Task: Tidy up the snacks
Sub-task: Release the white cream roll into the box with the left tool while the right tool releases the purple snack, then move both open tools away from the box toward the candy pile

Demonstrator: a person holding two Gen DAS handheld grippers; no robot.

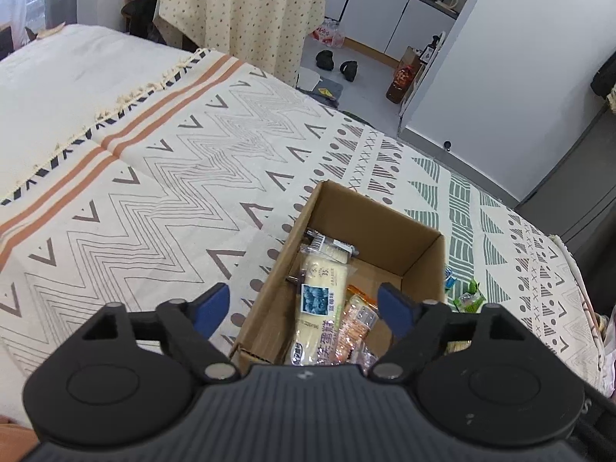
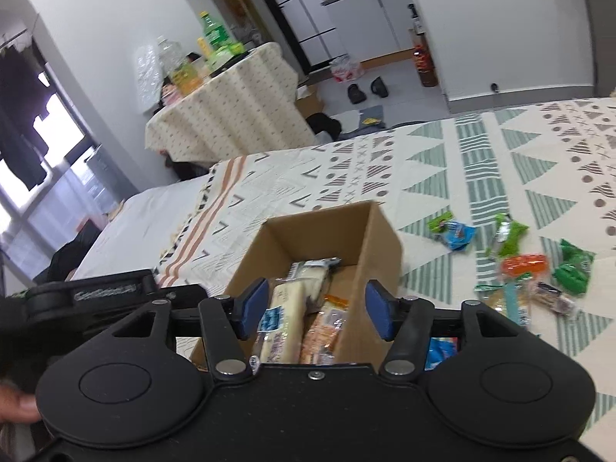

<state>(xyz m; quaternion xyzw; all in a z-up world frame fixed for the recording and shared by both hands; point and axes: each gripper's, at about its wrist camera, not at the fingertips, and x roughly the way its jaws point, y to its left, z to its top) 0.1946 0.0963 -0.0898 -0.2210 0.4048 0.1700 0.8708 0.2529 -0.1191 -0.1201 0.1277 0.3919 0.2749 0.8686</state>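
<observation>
An open cardboard box point(image 1: 389, 223) point(image 2: 381, 238) sits on a patterned bedspread. Inside lie a long white snack pack point(image 1: 321, 304) point(image 2: 285, 308) with a blue label and an orange-wrapped snack point(image 1: 356, 323) point(image 2: 327, 327). My left gripper point(image 1: 304, 308) hovers open above the box's near end, nothing between its blue pads. Over the same end my right gripper point(image 2: 315, 310) is also open and empty. Loose snacks lie on the bedspread right of the box: a blue packet point(image 2: 458, 235), green packets point(image 2: 510, 236) and an orange packet point(image 2: 523, 263). A green packet point(image 1: 467, 300) peeks out beside the box.
The bedspread point(image 1: 192, 177) spreads wide to the left of the box. Beyond the bed stands a cloth-covered table point(image 2: 231, 107) with bottles on it. Shoes point(image 2: 367, 90) lie on the floor by white cabinets. The other gripper's black body point(image 2: 104, 292) shows at left.
</observation>
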